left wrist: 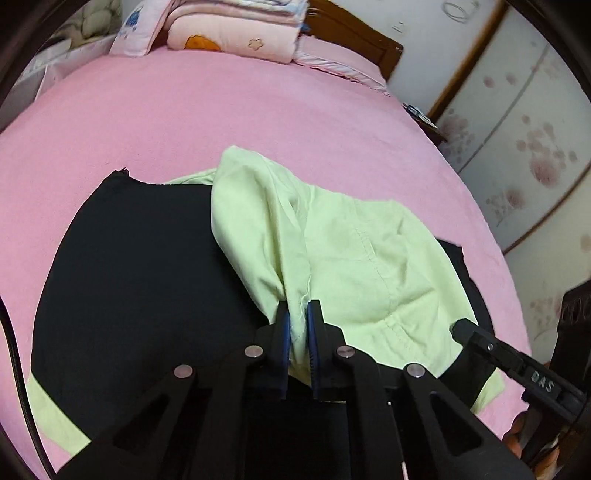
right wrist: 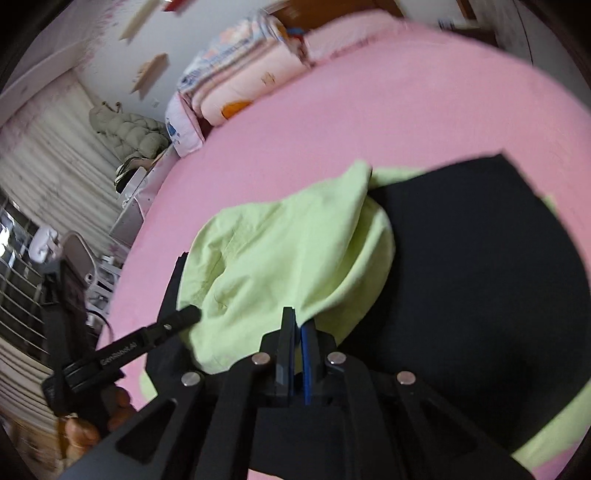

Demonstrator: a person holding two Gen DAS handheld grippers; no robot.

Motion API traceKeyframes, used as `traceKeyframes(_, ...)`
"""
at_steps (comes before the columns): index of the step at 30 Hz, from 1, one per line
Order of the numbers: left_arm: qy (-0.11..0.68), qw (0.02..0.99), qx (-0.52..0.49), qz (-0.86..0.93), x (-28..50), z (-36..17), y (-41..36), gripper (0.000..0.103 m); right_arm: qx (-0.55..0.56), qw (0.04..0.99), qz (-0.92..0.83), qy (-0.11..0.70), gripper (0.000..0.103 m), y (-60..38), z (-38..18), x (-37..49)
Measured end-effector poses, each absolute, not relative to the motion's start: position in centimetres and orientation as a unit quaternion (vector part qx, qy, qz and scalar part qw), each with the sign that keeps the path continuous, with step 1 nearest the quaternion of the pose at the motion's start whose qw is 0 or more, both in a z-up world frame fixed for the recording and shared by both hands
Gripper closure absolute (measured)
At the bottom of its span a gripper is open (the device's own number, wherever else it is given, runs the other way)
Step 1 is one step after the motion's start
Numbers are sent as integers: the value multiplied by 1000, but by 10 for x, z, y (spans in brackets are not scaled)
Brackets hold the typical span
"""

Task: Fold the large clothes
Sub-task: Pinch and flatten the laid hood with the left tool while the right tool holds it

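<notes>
A light green garment (left wrist: 351, 258) lies bunched on top of a black garment (left wrist: 140, 266) on the pink bed sheet (left wrist: 258, 110). My left gripper (left wrist: 298, 314) is shut on a gathered fold of the green cloth, which rises between its blue pads. My right gripper (left wrist: 458, 328) meets the green hem at the right. In the right wrist view, my right gripper (right wrist: 298, 319) is shut on the edge of the green garment (right wrist: 280, 251), with the black garment (right wrist: 461, 277) spread to its right. My left gripper (right wrist: 194, 314) pokes into the green cloth from the left.
Folded quilts (left wrist: 240, 33) and a pillow are stacked at the head of the bed by the wooden headboard (left wrist: 354, 33). Flower-patterned wardrobe doors (left wrist: 517, 129) stand to the right. A padded coat (right wrist: 129, 129) and a chair (right wrist: 79, 251) are beside the bed.
</notes>
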State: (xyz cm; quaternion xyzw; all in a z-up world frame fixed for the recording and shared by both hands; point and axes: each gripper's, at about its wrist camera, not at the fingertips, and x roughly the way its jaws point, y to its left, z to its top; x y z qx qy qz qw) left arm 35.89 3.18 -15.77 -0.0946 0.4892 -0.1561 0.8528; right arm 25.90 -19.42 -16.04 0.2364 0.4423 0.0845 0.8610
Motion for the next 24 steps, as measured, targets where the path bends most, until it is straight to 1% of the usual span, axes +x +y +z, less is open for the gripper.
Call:
traceKeyframes(3, 513, 845, -54, -142, 343, -185, 20, 97, 222, 853, 53, 470, 101, -199, -185, 250)
traceKeyframes(5, 520, 843, -38, -129, 335, -201, 16, 96, 203, 844, 37, 495, 101, -198, -211, 248)
traceKeyframes(7, 511, 850, -23, -128, 330, -202, 13, 95, 186, 845, 31, 501, 100, -191, -222, 245)
traceKeyframes(8, 508, 852, -17, -127, 330, -199, 12, 91, 170, 850, 27, 498, 100, -187, -220, 244)
traceKeyframes(9, 508, 851, -14, -129, 330, -195, 11, 89, 153, 854, 21, 497, 96, -182, -216, 245)
traceKeyframes(10, 509, 851, -9, -131, 329, -189, 11, 76, 138, 855, 14, 500, 95, -179, -212, 246)
traceKeyframes(11, 508, 851, -5, -131, 328, -184, 13, 57, 127, 854, 12, 504, 92, -178, -208, 246)
traceKeyframes(13, 493, 860, 11, -131, 326, -169, 20, 39, 105, 857, 9, 505, 89, -178, -193, 245)
traceKeyframes(14, 475, 870, 16, -130, 325, -157, 22, 37, 97, 862, 7, 498, 89, -178, -185, 243)
traceKeyframes(16, 428, 894, 19, -128, 322, -130, 30, 37, 84, 878, 6, 471, 89, -180, -164, 236)
traceKeyframes(19, 394, 909, -7, -136, 339, -109, 32, 37, 78, 900, 14, 429, 82, -179, -140, 235)
traceKeyframes(21, 395, 908, -20, -139, 359, -106, 24, 45, 70, 909, 27, 410, 82, -170, -130, 250)
traceKeyframes(22, 398, 906, -24, -141, 367, -107, 22, 53, 63, 912, 30, 405, 82, -163, -129, 260)
traceKeyframes(23, 405, 903, -29, -144, 378, -111, 14, 55, 58, 913, 34, 402, 82, -156, -129, 269)
traceKeyframes(24, 413, 898, -34, -146, 387, -117, 6, 55, 58, 912, 39, 404, 82, -150, -132, 281)
